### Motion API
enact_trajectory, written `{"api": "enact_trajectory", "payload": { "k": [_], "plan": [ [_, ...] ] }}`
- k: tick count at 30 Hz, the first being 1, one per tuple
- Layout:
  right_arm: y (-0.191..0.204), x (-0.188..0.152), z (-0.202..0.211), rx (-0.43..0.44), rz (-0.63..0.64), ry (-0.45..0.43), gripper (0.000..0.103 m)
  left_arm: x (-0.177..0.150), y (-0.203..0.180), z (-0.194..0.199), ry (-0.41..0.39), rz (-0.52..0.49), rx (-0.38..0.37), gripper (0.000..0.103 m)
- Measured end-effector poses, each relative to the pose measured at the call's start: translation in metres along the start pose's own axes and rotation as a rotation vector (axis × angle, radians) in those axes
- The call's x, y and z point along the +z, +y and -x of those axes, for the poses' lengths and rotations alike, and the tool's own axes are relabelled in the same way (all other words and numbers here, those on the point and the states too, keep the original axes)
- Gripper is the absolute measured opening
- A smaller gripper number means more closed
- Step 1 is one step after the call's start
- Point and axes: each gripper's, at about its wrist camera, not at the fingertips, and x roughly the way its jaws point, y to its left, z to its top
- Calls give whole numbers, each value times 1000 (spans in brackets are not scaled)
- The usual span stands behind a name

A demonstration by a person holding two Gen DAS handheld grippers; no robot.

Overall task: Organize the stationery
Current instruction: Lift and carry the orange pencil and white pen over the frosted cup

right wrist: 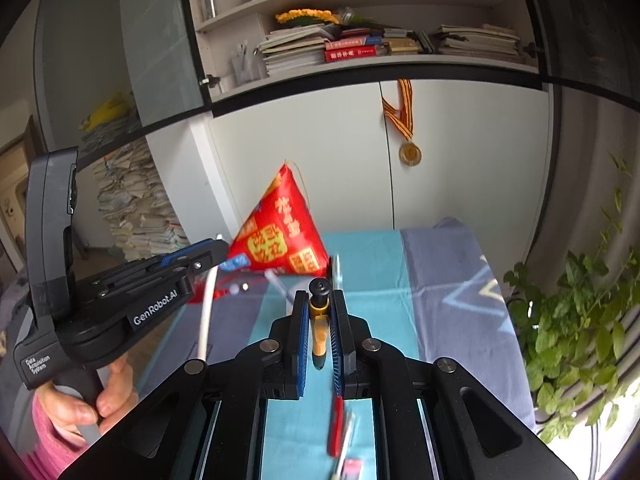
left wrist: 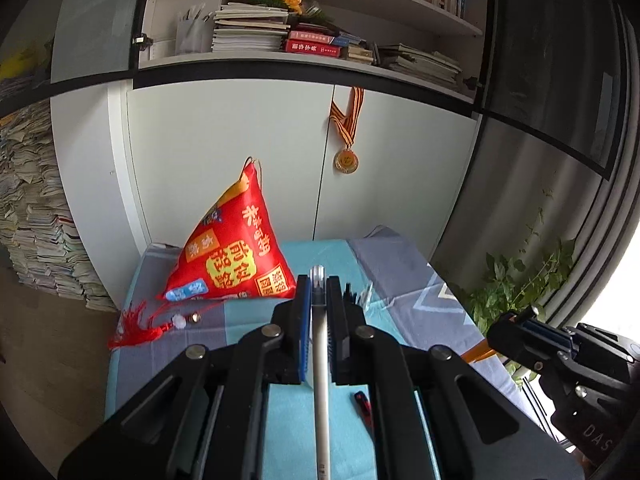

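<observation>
My left gripper [left wrist: 319, 284] is shut on a white pen [left wrist: 321, 376] that runs lengthwise between its jaws, held above the table. It also shows in the right wrist view [right wrist: 214, 250], with the white pen [right wrist: 206, 316] hanging down from it. My right gripper [right wrist: 320, 300] is shut on a yellow pen with a black cap [right wrist: 319, 320], held above the table. It also shows at the right of the left wrist view [left wrist: 520, 320]. A red pen [right wrist: 335, 424] lies on the blue cloth under the right gripper, and in the left wrist view [left wrist: 363, 402].
A red pyramid-shaped cushion [left wrist: 232, 252] with a red tassel [left wrist: 138, 326] stands at the table's far left. A white cabinet [left wrist: 224, 152] with a hanging medal [left wrist: 346, 160] is behind. A green plant [right wrist: 572, 320] stands to the right. Clear pens [right wrist: 280, 284] lie near the cushion.
</observation>
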Motion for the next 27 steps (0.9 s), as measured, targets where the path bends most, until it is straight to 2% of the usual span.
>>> {"api": "enact_trajectory", "payload": {
  "k": [4, 12, 21, 27],
  "plan": [
    [2, 18, -16, -17, 7, -11, 11, 20, -1, -6, -52, 0, -7, 6],
    [-5, 33, -45, -6, -1, 5, 11, 46, -5, -28, -83, -6, -24, 6],
    [-9, 29, -76, 1, 14, 58, 11, 48, -5, -45, -68, -9, -18, 6],
    [-13, 17, -101, 5, -1, 133, 11, 45, -6, -51, -51, -11, -17, 6]
  ]
}}
